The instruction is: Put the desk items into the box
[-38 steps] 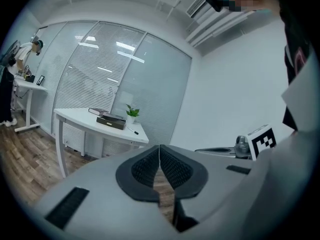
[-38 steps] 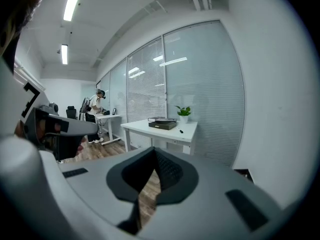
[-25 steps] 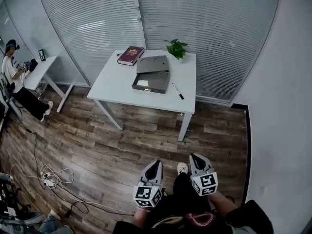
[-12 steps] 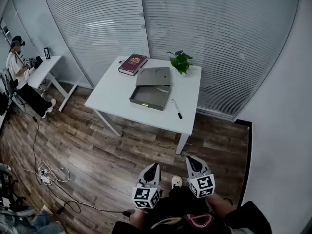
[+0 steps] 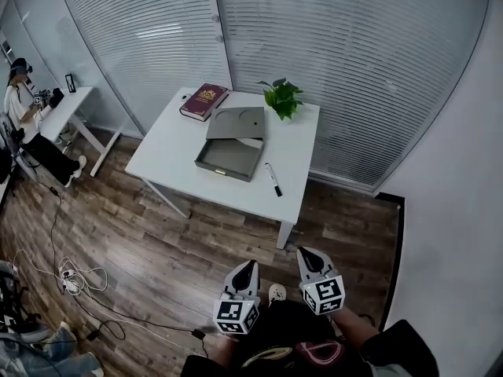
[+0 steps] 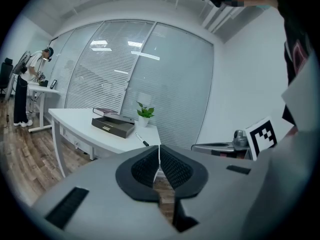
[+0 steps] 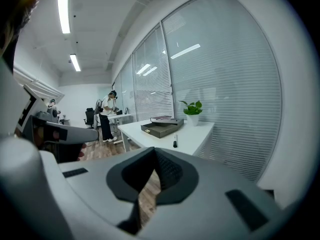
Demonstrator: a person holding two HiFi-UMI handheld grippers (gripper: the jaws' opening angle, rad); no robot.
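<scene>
A white desk (image 5: 173,151) stands ahead by the blinds. On it lie an open grey box (image 5: 228,155) with its lid (image 5: 234,122) behind it, a dark red book (image 5: 203,101), a black marker (image 5: 273,179) and a small potted plant (image 5: 282,97). My left gripper (image 5: 247,268) and right gripper (image 5: 303,252) are low in the head view, well short of the desk, over the wood floor. Both are shut with nothing held. The box (image 6: 113,127), marker (image 6: 143,141) and plant (image 6: 145,113) show in the left gripper view. The right gripper view shows the box (image 7: 161,128) and marker (image 7: 175,143).
A person (image 5: 23,124) sits at a second white desk (image 5: 67,108) at the far left. Cables and a power strip (image 5: 72,283) lie on the wood floor at the lower left. Glass walls with blinds run behind the desk, and a white wall rises at the right.
Both grippers and my view have moved forward across the floor; the desk now lies nearer and larger. Neither gripper's jaws changed.
</scene>
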